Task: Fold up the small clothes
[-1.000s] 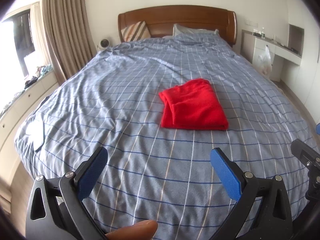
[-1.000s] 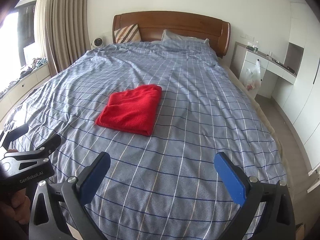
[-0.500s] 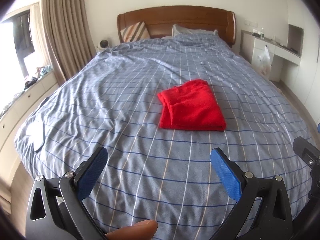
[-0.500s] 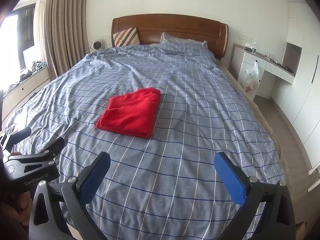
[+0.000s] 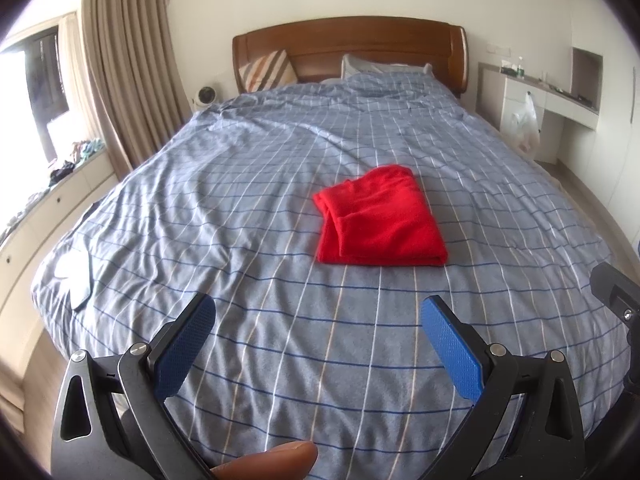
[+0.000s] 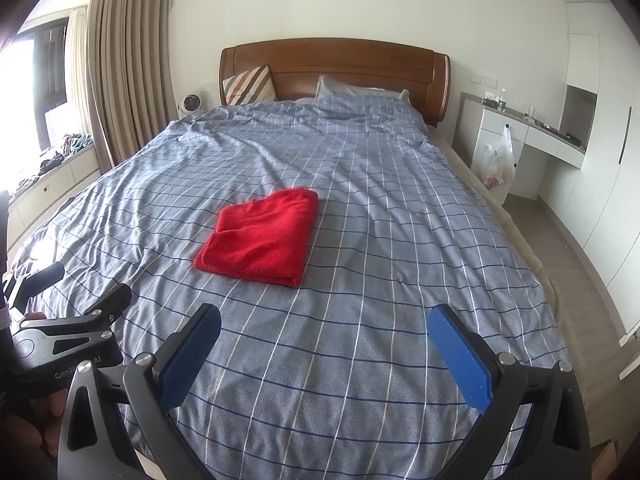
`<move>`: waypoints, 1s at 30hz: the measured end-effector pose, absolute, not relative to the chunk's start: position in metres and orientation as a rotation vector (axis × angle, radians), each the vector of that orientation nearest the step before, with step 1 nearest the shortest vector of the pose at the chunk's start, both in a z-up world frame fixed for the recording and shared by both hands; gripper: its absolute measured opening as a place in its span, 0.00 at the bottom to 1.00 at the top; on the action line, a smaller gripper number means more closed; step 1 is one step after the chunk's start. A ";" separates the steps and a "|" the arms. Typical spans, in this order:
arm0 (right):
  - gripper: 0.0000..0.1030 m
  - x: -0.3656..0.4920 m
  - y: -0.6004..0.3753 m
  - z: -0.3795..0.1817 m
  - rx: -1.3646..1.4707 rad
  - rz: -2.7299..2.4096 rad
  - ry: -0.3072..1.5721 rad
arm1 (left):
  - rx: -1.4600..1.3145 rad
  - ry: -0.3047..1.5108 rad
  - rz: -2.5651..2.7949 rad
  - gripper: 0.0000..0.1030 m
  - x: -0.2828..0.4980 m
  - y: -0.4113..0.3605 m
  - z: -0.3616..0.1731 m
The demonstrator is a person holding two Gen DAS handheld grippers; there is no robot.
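A red garment (image 5: 380, 218) lies folded into a neat rectangle in the middle of the blue checked bed cover (image 5: 240, 208); it also shows in the right wrist view (image 6: 260, 240). My left gripper (image 5: 318, 328) is open and empty, held above the foot of the bed, well short of the garment. My right gripper (image 6: 324, 338) is open and empty too, to the right of the left one. The left gripper's body (image 6: 64, 336) shows at the lower left of the right wrist view.
A wooden headboard (image 6: 336, 68) with a striped pillow (image 6: 250, 84) stands at the far end. Curtains (image 5: 128, 72) and a window ledge with clutter (image 5: 64, 168) are on the left. A white desk (image 6: 528, 140) with a hanging plastic bag (image 6: 498, 160) is on the right.
Both grippers have drawn back and risen a little from the bed, so the folded garment looks farther off. Both stay open and empty.
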State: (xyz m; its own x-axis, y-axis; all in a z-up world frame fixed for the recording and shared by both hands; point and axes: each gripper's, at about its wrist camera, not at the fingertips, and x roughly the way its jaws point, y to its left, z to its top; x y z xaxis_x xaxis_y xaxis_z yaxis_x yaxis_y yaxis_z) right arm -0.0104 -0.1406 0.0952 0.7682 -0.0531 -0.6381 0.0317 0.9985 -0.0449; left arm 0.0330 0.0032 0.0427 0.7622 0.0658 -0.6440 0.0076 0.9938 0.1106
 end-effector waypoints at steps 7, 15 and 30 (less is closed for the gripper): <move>0.99 -0.013 -0.141 0.101 -0.055 -0.077 0.685 | 0.075 0.700 0.006 1.00 0.033 0.005 0.048; 0.99 -0.015 -0.140 0.105 -0.067 -0.085 0.685 | 0.081 0.692 0.005 1.00 0.032 0.001 0.052; 0.99 -0.016 -0.136 0.110 -0.050 -0.062 0.693 | 0.061 0.704 -0.008 1.00 0.029 0.004 0.057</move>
